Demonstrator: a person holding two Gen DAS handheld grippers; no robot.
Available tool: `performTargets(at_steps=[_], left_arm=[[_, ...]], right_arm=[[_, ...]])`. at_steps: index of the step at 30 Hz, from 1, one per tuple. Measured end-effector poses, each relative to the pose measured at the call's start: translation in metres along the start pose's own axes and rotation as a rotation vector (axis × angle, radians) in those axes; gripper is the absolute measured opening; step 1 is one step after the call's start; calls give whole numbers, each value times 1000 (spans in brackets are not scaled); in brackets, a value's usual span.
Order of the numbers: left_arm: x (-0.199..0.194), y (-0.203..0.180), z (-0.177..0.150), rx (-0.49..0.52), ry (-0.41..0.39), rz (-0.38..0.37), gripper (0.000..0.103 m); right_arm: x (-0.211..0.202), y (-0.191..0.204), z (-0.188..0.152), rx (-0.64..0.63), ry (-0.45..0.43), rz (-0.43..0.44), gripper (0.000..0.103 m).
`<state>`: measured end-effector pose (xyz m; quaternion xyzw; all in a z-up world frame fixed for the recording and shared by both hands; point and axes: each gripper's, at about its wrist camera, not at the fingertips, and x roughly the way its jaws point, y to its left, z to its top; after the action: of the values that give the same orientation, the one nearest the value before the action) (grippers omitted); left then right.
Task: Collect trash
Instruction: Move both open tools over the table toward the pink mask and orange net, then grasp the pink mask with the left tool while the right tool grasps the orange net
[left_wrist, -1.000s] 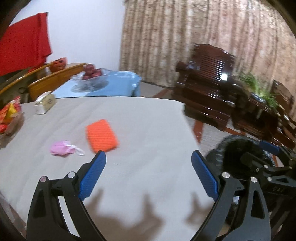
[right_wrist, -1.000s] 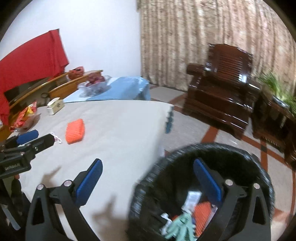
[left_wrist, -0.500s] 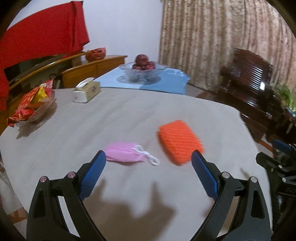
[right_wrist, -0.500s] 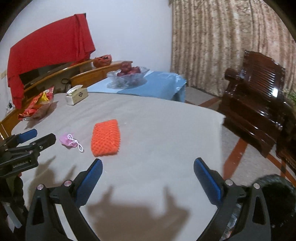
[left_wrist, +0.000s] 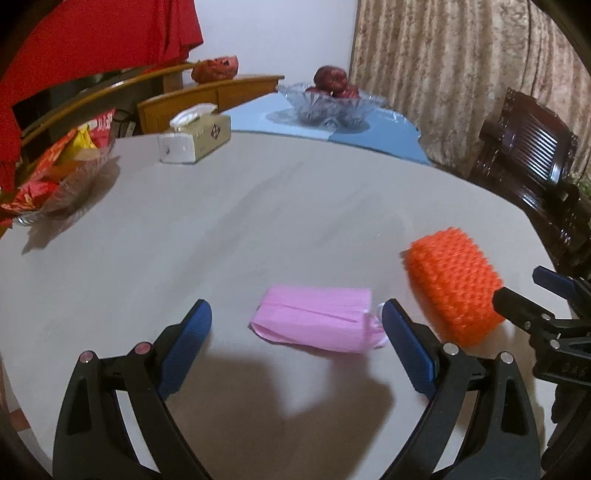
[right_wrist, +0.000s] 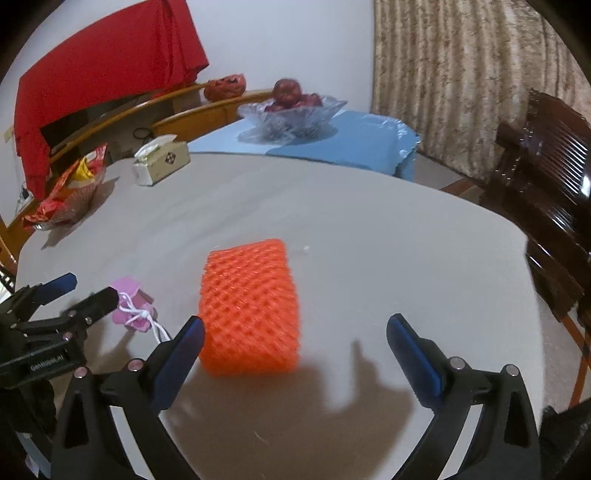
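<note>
left wrist view: the left claw (left_wrist: 295, 334) fills the bottom of the frame, its blue-padded jaws spread wide and gripping nothing. a pink face mask (left_wrist: 317, 323) lies flat on the grey worktop (left_wrist: 258, 206) between the two jaws, nearer the right one, with its white ear loop bunched just beside that jaw's tip. to the right of the mask, in the right middle of the frame, sits an orange foam net (left_wrist: 456, 286), slightly blurred. the right claw (left_wrist: 550, 295) pokes in from the right edge, just beside the net. at the upper left a tissue box (left_wrist: 194, 138) and a glass bowl of snack packets (left_wrist: 55, 170) stand on the worktop. a glass fruit bowl (left_wrist: 327, 103) rests on a blue cloth at top centre.

right wrist view: the right claw (right_wrist: 295, 345) sits low in the frame, jaws spread apart and empty. the orange foam net (right_wrist: 249, 306) lies on the worktop (right_wrist: 369, 240) at centre, its near left corner just behind the left jaw's tip. the pink face mask (right_wrist: 131, 308) is at the lower left, partly hidden by the left claw (right_wrist: 74, 291), whose jaws stand either side of it. a dark wooden chair (right_wrist: 546, 177) stands at the right edge.
</note>
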<state>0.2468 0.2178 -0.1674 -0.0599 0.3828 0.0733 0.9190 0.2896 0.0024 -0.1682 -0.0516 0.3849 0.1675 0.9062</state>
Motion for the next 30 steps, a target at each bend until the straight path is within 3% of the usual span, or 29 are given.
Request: performTargets(at_steps=[10, 13, 15, 19, 20, 21, 24, 30], left_arm=[[29, 7, -8, -13, 94, -38, 90], [30, 5, -7, -14, 103, -58, 79], [30, 1, -7, -3, 105, -82, 66], [26, -1, -9, -17, 99, -87, 50], [26, 0, -9, -25, 96, -87, 39], [26, 2, -9, -32, 95, -90, 31], [23, 2, -9, -33, 88, -92, 23], [6, -8, -8, -21, 44, -101, 18]], right_arm=[[29, 5, 1, -21, 49, 25, 96], [32, 9, -4, -17, 77, 79, 88], [34, 16, -9, -26, 98, 118, 77], [28, 26, -9, -53, 100, 166, 44], [27, 27, -9, -52, 104, 187, 35], [25, 26, -8, -49, 107, 206, 32], [18, 23, -6, -44, 93, 203, 28], [-2, 11, -2, -22, 54, 190, 27]])
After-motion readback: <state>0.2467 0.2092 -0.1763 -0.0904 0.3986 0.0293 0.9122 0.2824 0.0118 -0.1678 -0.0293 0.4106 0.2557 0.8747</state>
